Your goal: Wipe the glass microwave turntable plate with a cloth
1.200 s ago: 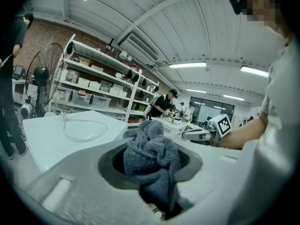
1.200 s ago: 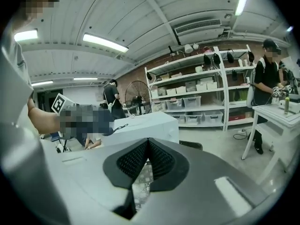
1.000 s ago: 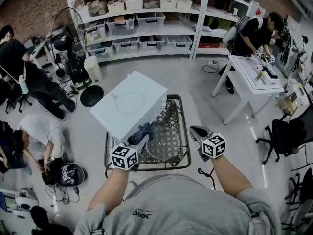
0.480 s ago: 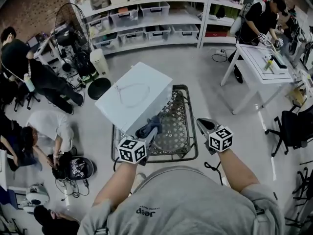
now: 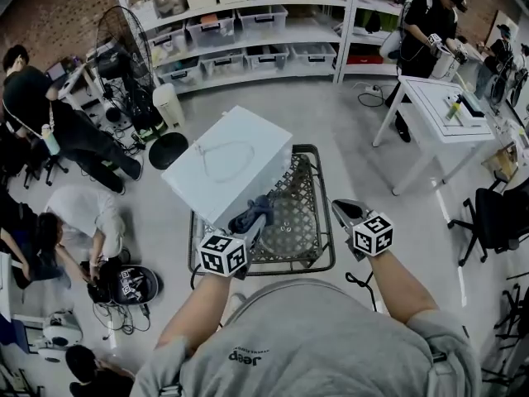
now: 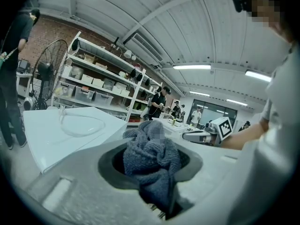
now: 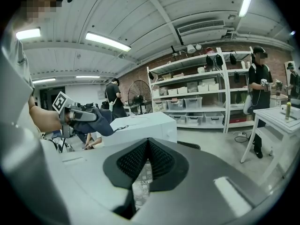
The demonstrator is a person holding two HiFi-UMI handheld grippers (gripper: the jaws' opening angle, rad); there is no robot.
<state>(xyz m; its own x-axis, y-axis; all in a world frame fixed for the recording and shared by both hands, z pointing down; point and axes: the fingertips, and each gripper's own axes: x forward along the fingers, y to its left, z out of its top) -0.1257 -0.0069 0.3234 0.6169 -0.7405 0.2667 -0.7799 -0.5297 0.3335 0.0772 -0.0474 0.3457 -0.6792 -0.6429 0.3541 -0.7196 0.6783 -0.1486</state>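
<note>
1. A grey shirt [image 5: 314,337] fills the head view at 6 o'clock; small print on it, seen upside down, seems to read "Jeep".
2. Both bare forearms reach forward side by side. Each tool carries a cube with black-and-white square markers.
3. The left tool [image 5: 258,213] is clamped on a crumpled dark blue-grey cloth [image 6: 151,149], which bulges out between the jaws and hangs below them.
4. The right tool [image 7: 147,149], at 3 o'clock of the left one, has its jaws together at the tips and holds nothing.
5. Both hover above a black mesh bench [image 5: 297,222].
6. The glass turntable plate [image 5: 225,160] is clear and round, showing mostly as a faint rim. It lies flat on top of a white microwave [image 5: 264,151], at 11 o'clock of the left tool, and the cloth is not touching it.
</note>
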